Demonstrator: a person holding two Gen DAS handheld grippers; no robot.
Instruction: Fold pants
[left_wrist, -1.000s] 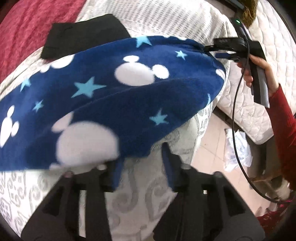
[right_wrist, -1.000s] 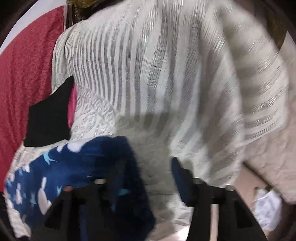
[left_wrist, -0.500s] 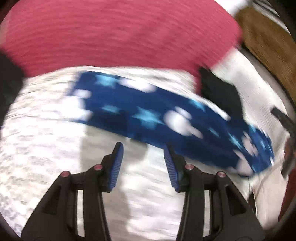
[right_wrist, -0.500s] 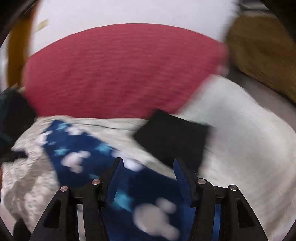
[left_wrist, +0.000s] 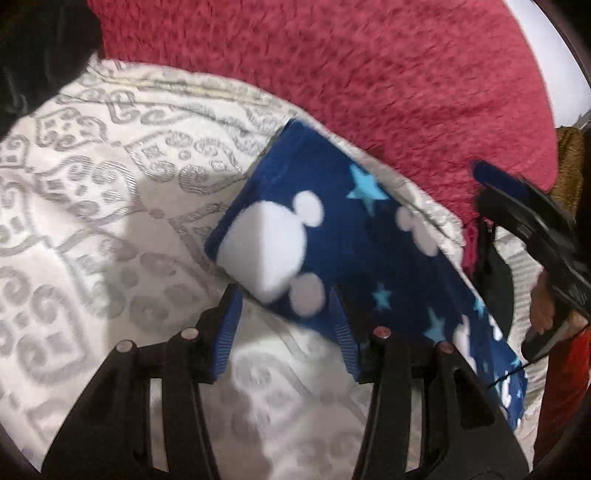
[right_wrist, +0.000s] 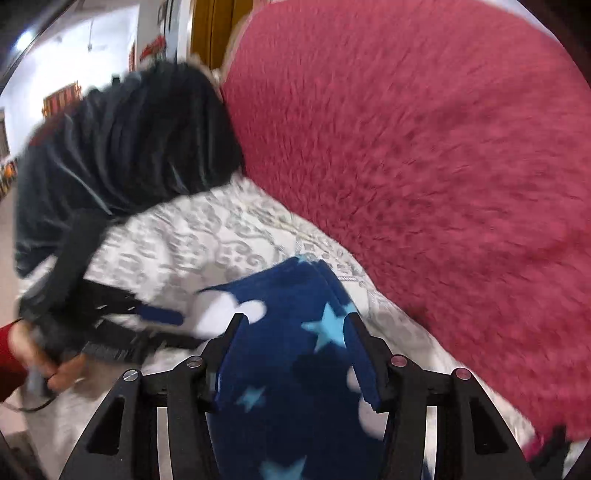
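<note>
Pants (left_wrist: 332, 236) folded on bedspread (left_wrist: 110, 229); left gripper (left_wrist: 284, 325) spread wide, empty; right gripper (right_wrist: 295, 350) spread, straddling pants, not clamped

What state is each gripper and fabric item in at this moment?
left gripper: open, over the pants' end, nothing clamped.
right gripper: open, pants between its fingers, not pinched.
pants: a long narrow strip lying on the mattress cover.
mattress cover: spread flat.
red blanket: spread beside the pants.
black jacket: bunched up.
</note>
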